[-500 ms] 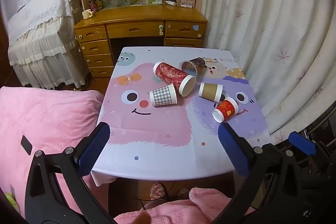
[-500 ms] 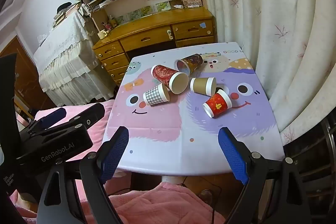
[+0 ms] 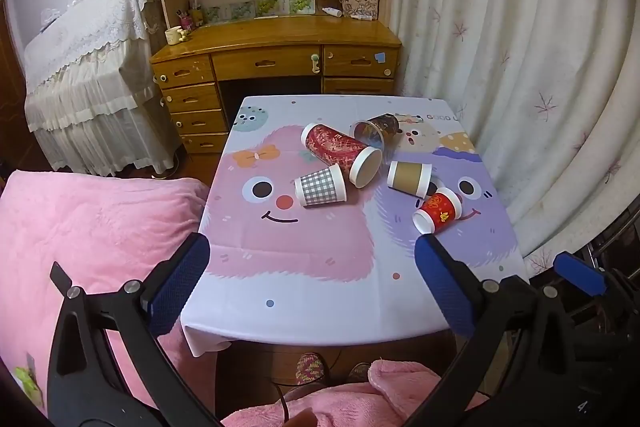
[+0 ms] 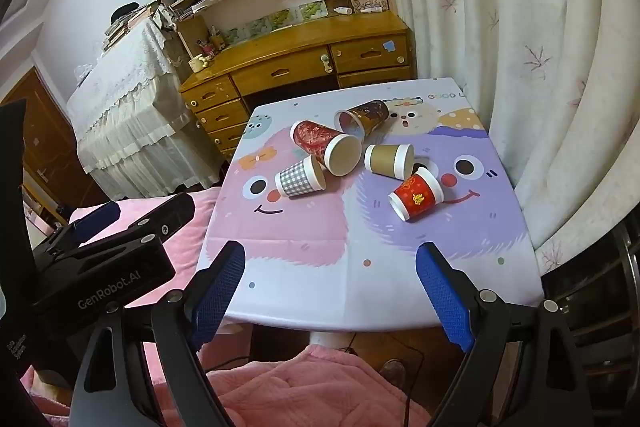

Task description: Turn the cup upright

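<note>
Several paper cups lie on their sides on a small table with a cartoon-face cloth (image 3: 320, 279): a checked cup (image 3: 320, 185) (image 4: 300, 177), a large red patterned cup (image 3: 342, 153) (image 4: 326, 145), a dark cup (image 3: 376, 129) (image 4: 362, 117), a brown cup (image 3: 410, 178) (image 4: 390, 159) and a small red cup (image 3: 438, 209) (image 4: 416, 197). My left gripper (image 3: 310, 283) is open and empty above the table's near edge. My right gripper (image 4: 330, 291) is open and empty, also at the near edge. The left gripper's body (image 4: 104, 267) shows at the left of the right wrist view.
A pink blanket (image 3: 92, 227) covers a bed left of the table and lies below it. A wooden desk (image 3: 276, 55) with shelves stands behind the table. A white curtain (image 3: 520, 67) hangs along the right side.
Both views have shifted slightly closer to the table. The cups have not moved.
</note>
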The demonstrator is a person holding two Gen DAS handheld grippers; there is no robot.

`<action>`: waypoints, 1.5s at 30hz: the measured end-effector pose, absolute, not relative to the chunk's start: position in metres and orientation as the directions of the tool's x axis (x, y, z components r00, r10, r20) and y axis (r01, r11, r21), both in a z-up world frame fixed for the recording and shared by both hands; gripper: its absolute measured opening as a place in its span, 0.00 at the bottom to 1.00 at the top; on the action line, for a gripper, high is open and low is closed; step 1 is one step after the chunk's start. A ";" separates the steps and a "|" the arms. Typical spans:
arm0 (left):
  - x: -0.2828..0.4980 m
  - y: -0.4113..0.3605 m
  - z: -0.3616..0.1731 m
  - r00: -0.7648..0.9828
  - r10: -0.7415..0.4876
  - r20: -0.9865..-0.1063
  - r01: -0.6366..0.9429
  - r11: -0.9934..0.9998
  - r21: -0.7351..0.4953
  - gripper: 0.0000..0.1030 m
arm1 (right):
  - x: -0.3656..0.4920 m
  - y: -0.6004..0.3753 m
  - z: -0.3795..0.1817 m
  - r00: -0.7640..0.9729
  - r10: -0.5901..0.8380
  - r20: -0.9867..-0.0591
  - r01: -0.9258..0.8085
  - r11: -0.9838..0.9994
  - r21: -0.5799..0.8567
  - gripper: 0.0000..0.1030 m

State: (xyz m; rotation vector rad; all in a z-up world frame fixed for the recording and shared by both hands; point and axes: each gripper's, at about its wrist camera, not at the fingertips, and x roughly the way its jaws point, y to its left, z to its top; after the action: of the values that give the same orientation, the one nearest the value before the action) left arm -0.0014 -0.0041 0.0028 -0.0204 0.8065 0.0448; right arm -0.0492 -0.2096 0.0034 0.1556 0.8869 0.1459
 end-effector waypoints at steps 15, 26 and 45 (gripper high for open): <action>-0.008 -0.010 0.007 0.690 0.030 -0.723 -0.047 0.999 -0.003 0.97 | -0.049 -0.208 0.001 0.618 0.194 -0.762 -0.062 0.978 0.198 0.86; -0.009 -0.013 -0.002 0.689 0.021 -0.725 -0.038 0.999 -0.007 0.94 | -0.049 -0.207 0.001 0.616 0.195 -0.763 -0.061 0.978 0.200 0.86; -0.008 -0.019 -0.009 0.687 0.010 -0.727 -0.029 0.999 -0.014 0.91 | -0.045 -0.206 -0.001 0.611 0.196 -0.767 -0.059 0.977 0.203 0.87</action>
State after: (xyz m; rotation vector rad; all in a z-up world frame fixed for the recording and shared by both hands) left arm -0.0085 -0.0191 -0.0090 -0.0248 0.8132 0.0218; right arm -0.0446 -0.2059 -0.0009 0.1630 0.9031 0.1479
